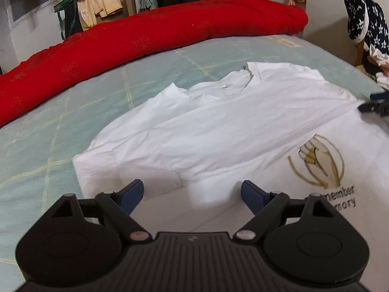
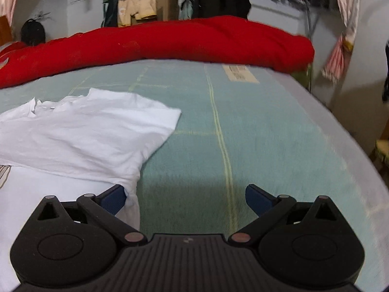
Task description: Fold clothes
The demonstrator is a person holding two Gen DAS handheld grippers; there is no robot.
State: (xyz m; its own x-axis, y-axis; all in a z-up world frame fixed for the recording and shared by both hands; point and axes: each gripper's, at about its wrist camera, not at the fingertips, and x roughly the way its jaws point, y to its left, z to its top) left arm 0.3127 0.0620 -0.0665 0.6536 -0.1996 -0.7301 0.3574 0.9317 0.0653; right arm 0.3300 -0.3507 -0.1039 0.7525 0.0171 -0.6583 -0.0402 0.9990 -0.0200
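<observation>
A white T-shirt (image 1: 218, 131) with a gold emblem and dark lettering lies partly folded on the pale green bed sheet (image 1: 48, 150). My left gripper (image 1: 192, 196) hovers open over the shirt's near edge, nothing between its blue pads. In the left wrist view the right gripper's dark fingers (image 1: 374, 105) show at the shirt's right edge. In the right wrist view the T-shirt (image 2: 85, 133) fills the left side, one sleeve spread toward the middle. My right gripper (image 2: 186, 198) stands open at the shirt's right side seam; cloth lies against the left pad (image 2: 114, 198), the jaws do not pinch it.
A rolled red quilt (image 1: 150, 39) runs along the far side of the bed. Beyond it stand a cardboard box (image 2: 167, 6) and hanging clothes. A star-patterned dark garment (image 1: 367, 22) drapes over a chair at the right. The bed's right edge (image 2: 345, 131) curves away.
</observation>
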